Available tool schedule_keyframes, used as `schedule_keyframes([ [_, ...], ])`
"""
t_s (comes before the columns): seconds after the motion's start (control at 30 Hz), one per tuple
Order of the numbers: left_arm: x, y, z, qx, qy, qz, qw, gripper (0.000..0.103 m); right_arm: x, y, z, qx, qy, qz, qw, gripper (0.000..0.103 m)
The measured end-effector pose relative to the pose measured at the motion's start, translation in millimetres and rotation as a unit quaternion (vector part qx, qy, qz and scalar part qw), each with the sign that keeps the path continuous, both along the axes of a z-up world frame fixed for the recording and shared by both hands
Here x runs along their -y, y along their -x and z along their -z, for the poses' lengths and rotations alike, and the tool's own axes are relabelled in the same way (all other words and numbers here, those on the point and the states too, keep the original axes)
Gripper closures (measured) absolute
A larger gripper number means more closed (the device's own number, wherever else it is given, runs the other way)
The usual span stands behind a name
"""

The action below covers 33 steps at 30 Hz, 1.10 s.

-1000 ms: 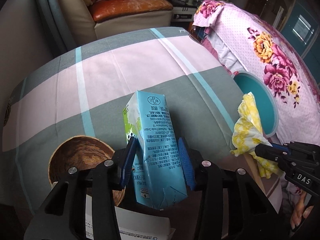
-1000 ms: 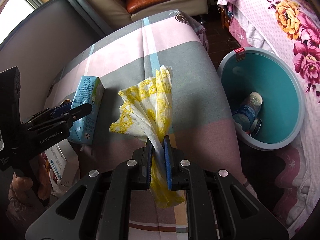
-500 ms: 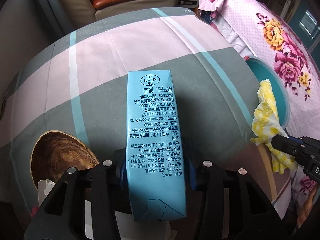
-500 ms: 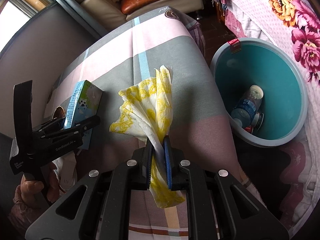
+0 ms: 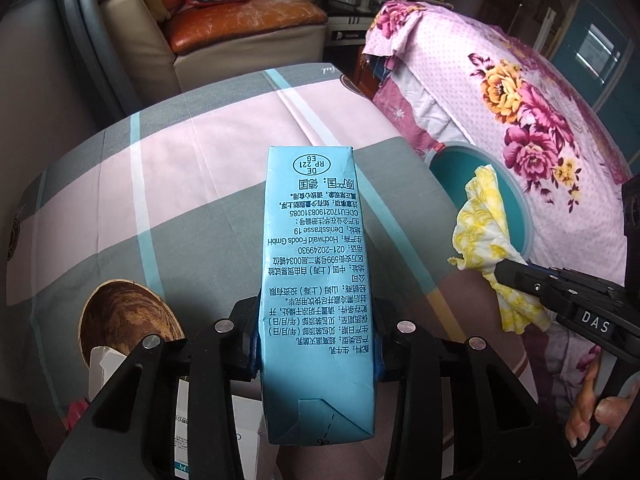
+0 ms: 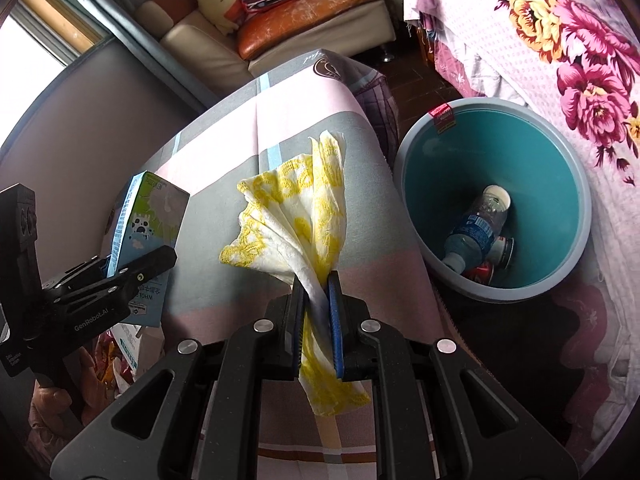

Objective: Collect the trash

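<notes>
Now that the milk carton (image 5: 316,280) is lifted off the worktop (image 5: 180,184), clenched in L jaws, and R jaws grip the napkin (image 6: 304,224), we judge both ready for the bin (image 6: 568,248).

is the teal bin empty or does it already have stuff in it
Not empty: the teal bin already holds a plastic bottle and other containers at its bottom.

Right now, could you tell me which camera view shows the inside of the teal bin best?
The right wrist view: the teal bin is seen from above, open-mouthed, with a plastic bottle and other trash at the bottom. The left wrist view shows only a slice of its rim and wall, behind the yellow napkin.
</notes>
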State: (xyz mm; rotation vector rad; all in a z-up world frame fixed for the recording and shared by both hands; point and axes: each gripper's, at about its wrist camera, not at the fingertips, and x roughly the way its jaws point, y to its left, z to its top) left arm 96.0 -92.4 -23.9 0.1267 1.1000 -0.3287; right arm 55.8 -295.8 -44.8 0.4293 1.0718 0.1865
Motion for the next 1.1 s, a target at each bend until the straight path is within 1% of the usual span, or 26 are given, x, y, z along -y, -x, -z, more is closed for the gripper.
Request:
schedule_keyframes([
  [0.13, 29, 0, -6, 0.008, -0.008, 0.027, 0.9996, 0.063, 23, 4, -14, 0.02, 0.001, 0.024, 1.0, 0.092],
  [0.27, 62, -1, -4, 0.005, -0.011, 0.056, 0.9984, 0.063, 52, 9, -23, 0.033, 0.004, 0.055, 0.998, 0.092],
  [0.43, 101, -7, -1, -0.006, -0.004, 0.086, 0.9963, 0.063, 93, 17, -29, 0.042, 0.008, 0.098, 0.994, 0.092],
  [0.7, 154, -16, 8, -0.022, 0.0, 0.122, 0.9922, 0.063, 142, 24, -23, 0.04, 0.009, 0.149, 0.988, 0.092],
  [0.9, 182, -20, 22, -0.035, -0.003, 0.145, 0.9887, 0.063, 154, 21, -12, 0.027, 0.012, 0.16, 0.987, 0.092],
  [1.1, 199, -29, 40, -0.051, -0.005, 0.147, 0.9878, 0.063, 162, 16, -5, 0.018, 0.02, 0.166, 0.986, 0.092],
])
